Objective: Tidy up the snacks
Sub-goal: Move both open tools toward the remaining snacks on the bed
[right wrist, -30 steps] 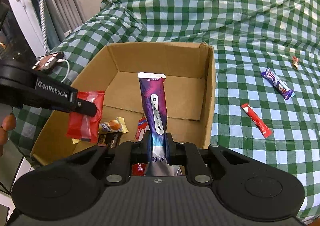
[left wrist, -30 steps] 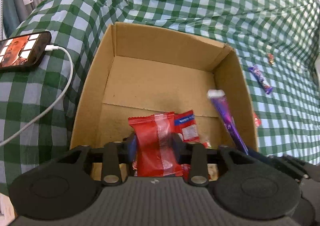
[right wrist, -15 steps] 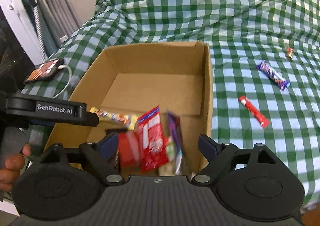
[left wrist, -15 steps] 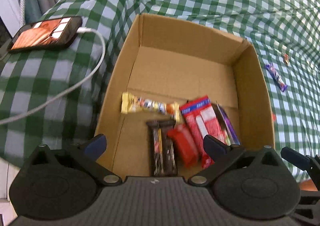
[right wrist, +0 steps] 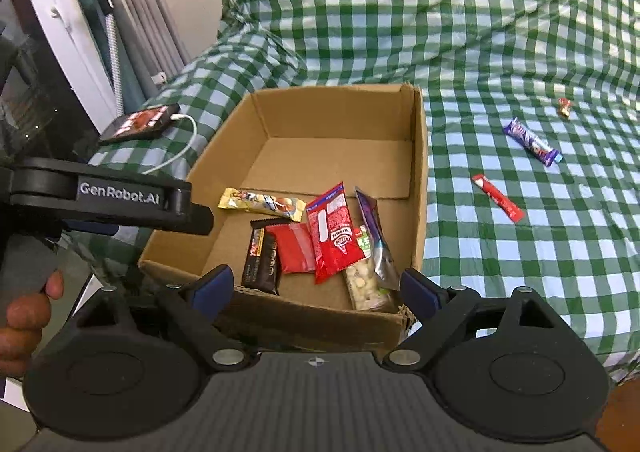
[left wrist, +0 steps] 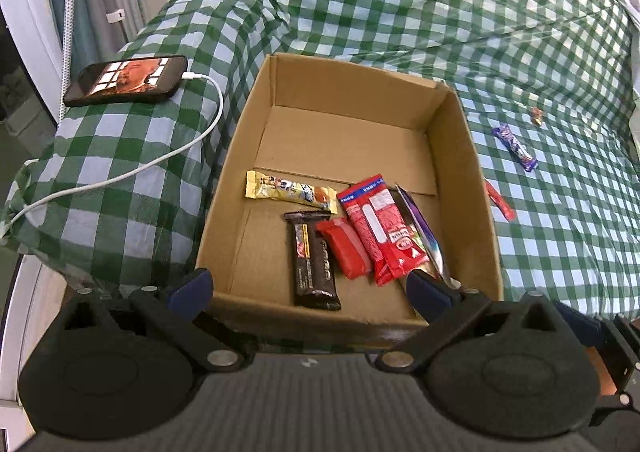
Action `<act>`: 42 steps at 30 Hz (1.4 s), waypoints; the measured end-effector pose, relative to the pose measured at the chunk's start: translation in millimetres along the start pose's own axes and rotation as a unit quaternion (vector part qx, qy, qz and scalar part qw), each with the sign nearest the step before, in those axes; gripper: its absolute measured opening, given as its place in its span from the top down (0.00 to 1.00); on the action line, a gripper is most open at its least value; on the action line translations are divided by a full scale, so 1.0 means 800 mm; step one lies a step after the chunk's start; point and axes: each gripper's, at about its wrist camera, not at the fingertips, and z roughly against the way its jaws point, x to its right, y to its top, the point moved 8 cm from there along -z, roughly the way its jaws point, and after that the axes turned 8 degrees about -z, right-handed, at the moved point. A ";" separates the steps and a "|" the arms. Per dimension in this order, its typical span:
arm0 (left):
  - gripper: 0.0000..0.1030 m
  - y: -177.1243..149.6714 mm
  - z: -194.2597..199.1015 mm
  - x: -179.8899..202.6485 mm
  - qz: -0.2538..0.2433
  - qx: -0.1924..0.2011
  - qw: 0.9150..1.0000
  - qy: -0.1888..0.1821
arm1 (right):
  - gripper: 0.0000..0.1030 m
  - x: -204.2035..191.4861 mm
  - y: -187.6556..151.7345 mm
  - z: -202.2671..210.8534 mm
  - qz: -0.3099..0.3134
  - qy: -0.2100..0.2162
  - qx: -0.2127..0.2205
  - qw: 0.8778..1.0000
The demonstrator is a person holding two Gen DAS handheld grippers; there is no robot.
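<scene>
An open cardboard box sits on the green checked cloth. Inside lie several snacks: a yellow bar, a dark brown bar, a small red pack, a long red pack and a purple tube pack. My left gripper is open and empty above the box's near edge. My right gripper is open and empty, also at the near edge. On the cloth to the right lie a red stick, a purple bar and a small candy.
A phone with a white cable lies on the cloth left of the box. Curtains and a white frame stand at the far left. The left gripper's arm crosses the right wrist view at left.
Both grippers opened and let go of the small red pack and the purple tube pack, which now lie in the box. Both grippers have pulled back and up from the box.
</scene>
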 end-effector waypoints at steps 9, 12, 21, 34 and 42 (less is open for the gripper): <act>0.00 -0.006 0.031 0.022 -0.018 0.018 1.000 0.006 | 0.10 0.017 -0.007 0.031 -0.019 0.004 0.026 0.999; 0.00 -0.004 0.035 0.035 -0.026 0.021 0.999 0.006 | 0.10 0.027 -0.008 0.039 -0.029 0.005 0.033 0.999; 0.00 0.003 0.030 0.069 -0.040 0.003 0.999 0.000 | 0.10 0.073 -0.004 0.047 -0.081 0.005 0.041 0.996; 0.00 0.058 -0.015 0.171 -0.086 -0.017 0.996 -0.020 | 0.09 0.223 0.021 0.045 -0.158 -0.074 0.073 0.982; 0.00 0.115 -0.101 0.280 -0.097 -0.052 0.993 -0.045 | 0.09 0.329 0.057 0.028 -0.170 -0.132 0.091 0.972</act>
